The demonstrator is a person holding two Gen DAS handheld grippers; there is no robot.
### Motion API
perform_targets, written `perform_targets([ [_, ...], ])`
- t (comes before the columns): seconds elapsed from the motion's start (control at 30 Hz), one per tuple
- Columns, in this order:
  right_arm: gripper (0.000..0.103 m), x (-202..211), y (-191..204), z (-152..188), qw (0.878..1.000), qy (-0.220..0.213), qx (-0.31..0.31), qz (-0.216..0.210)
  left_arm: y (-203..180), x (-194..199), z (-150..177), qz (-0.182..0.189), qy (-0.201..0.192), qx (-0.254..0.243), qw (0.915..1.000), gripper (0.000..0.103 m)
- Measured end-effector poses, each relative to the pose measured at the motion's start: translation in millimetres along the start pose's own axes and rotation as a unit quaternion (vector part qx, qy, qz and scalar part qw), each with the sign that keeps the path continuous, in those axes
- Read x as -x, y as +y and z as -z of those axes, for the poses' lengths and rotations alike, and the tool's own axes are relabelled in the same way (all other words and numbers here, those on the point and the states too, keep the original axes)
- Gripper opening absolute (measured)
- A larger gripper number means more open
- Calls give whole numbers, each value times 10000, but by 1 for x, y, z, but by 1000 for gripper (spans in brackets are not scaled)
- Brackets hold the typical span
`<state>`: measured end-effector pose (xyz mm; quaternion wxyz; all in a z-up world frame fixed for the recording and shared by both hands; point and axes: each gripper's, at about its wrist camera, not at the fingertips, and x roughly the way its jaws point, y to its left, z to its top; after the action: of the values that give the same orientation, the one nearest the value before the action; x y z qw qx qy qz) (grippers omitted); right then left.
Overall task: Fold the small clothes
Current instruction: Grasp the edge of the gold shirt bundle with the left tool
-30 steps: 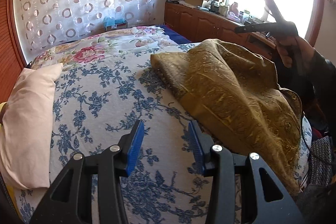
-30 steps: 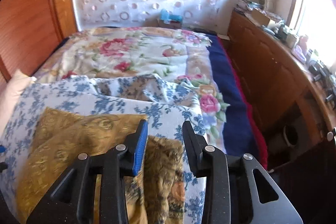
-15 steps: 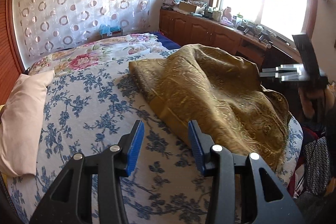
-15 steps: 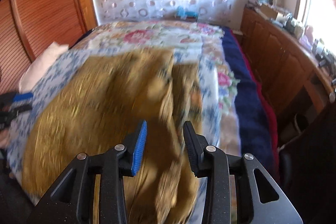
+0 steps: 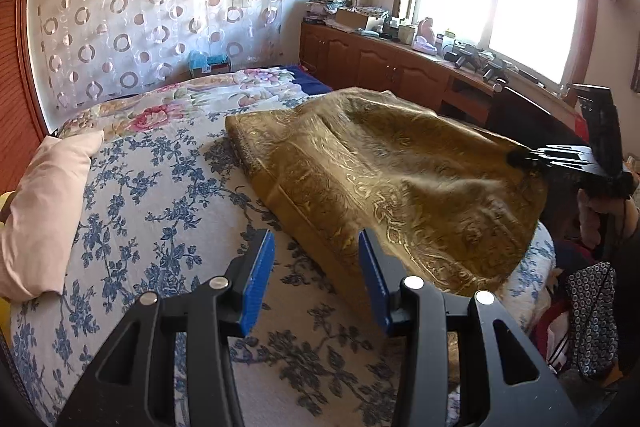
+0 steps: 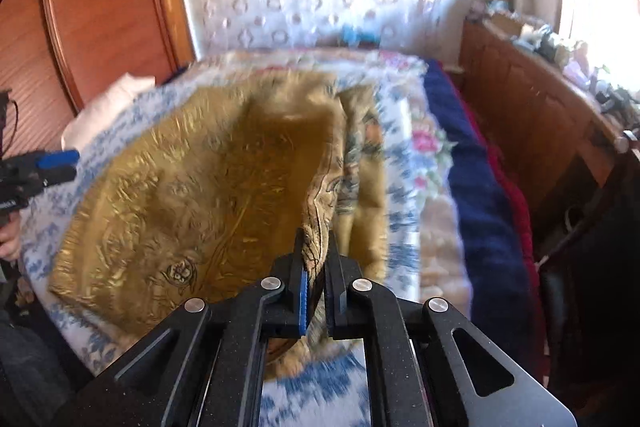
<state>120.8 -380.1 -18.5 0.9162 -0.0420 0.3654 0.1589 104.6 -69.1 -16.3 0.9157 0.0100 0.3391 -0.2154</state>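
Right claw (image 6: pixel 316 259) is clamping a bunched corner of the golden patterned cloth (image 5: pixel 384 179); its jaws have just been closing and the fabric is now pinched between the pads. From that claw's own view the cloth is spreading away toward ten and eleven o'clock, lying across the blue-flowered bedspread (image 5: pixel 152 195) of the bed. The picture there is blurred, so fine folds are hard to read.

Left claw (image 5: pixel 316 275) is hanging over the bedspread with its blue pads parted and nothing between them. Seen from it, the nearest edge of the cloth is lying just past the right-hand pad, toward one o'clock, and the main body of the fabric is running on toward two o'clock. The long axis of the cloth is running from the folded edge at about twelve o'clock down to the loose hem at about four o'clock. The right claw (image 5: pixel 532 159) is showing at three o'clock in that view, lifting the far corner off the bed.

A pale pillow (image 5: pixel 44 203) is resting at nine o'clock, well apart from the cloth.

Judging from this, the left claw is the nearer one to the free near edge, and the coming move probably calls for it to shift toward one o'clock to take that edge.
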Motion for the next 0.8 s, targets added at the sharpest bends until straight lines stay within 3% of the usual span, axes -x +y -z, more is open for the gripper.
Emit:
perform_targets([
  [0.1, 3, 8, -6, 10, 9999, 88, -89, 65, -6, -1, 0, 52, 53, -71, 9999, 42],
  [0.27, 3, -17, -9, 30, 9983, 459, -171, 315, -13, -10, 5, 141, 187, -115, 9997, 42],
  [0.57, 7, -16, -11, 33, 9984, 271, -404, 281, -19, -21, 13, 341, 337, 10, 9988, 42],
  [0.63, 16, -15, -11, 33, 9983, 233, -426, 315, -21, -22, 15, 391, 374, 17, 9985, 42],
  [0.7, 38, -13, -11, 34, 9982, 198, -477, 307, -24, -25, 17, 416, 436, -7, 9982, 42],
  [0.8, 42, -14, -9, 34, 9982, 218, -478, 271, -26, -29, 21, 432, 516, -22, 9977, 42],
])
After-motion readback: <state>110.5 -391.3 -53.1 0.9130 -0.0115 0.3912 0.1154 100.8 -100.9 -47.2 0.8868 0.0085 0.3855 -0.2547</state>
